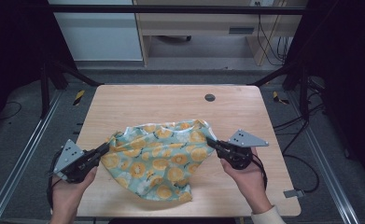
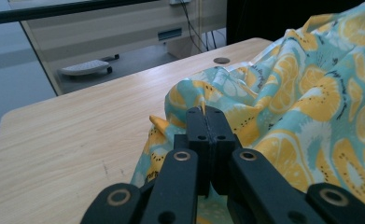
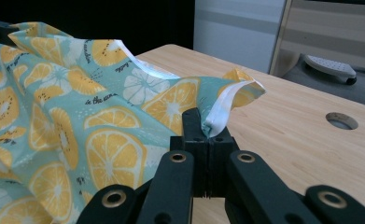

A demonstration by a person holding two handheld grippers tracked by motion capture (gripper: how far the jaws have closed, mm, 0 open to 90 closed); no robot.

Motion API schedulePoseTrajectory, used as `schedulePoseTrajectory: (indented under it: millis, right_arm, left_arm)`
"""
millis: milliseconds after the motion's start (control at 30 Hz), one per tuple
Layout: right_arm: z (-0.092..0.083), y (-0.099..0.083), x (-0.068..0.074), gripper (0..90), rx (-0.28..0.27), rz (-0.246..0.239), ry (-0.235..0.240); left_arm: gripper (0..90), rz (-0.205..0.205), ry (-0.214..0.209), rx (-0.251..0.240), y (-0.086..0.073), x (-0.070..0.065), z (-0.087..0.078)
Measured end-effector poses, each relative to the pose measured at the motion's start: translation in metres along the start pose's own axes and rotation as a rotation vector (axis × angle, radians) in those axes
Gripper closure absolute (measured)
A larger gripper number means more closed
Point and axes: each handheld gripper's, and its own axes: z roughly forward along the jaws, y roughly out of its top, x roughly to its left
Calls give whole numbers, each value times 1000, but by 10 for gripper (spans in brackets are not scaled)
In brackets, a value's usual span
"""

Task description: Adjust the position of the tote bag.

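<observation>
A teal cloth printed with orange slices (image 1: 164, 156) hangs stretched between my two grippers over the middle of the wooden table (image 1: 171, 102), its lower part sagging onto the tabletop. My left gripper (image 1: 106, 148) is shut on the cloth's left edge; in the left gripper view the closed jaws pinch a fold of the cloth (image 2: 283, 107) at the left gripper's tip (image 2: 207, 112). My right gripper (image 1: 209, 140) is shut on the cloth's right edge; in the right gripper view the right gripper's tip (image 3: 203, 126) bites the cloth (image 3: 96, 112) at its white-lined hem.
A round cable hole (image 1: 210, 97) sits near the table's far edge. Dark metal frame rails (image 1: 26, 154) run along both sides of the table. A desk (image 1: 194, 23) and cables (image 1: 273, 42) stand on the floor beyond.
</observation>
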Motion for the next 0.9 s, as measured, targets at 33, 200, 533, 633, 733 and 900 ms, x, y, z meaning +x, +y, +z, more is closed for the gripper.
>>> schedulePoseTrajectory:
  millis: [33,200,533,633,733,900]
  right_arm:
    - [-1,-3,2,898,-2,5,6]
    - [-3,-13,7,898,4,6,29]
    - [-7,-32,1,898,47,37,42]
    - [-8,-35,0,898,57,36,45]
    - [-9,-36,-2,897,49,42,50]
    - [-15,-36,-5,897,32,53,58]
  left_arm:
    - [900,-3,-6,-1,-1,0,-2]
    - [900,16,-32,37,-10,-2,-9]
    - [900,56,-113,87,-18,-8,-4]
    - [900,62,-132,99,-21,-8,-2]
    - [900,42,-167,103,-26,-6,1]
    - [900,54,-202,153,-33,-9,9]
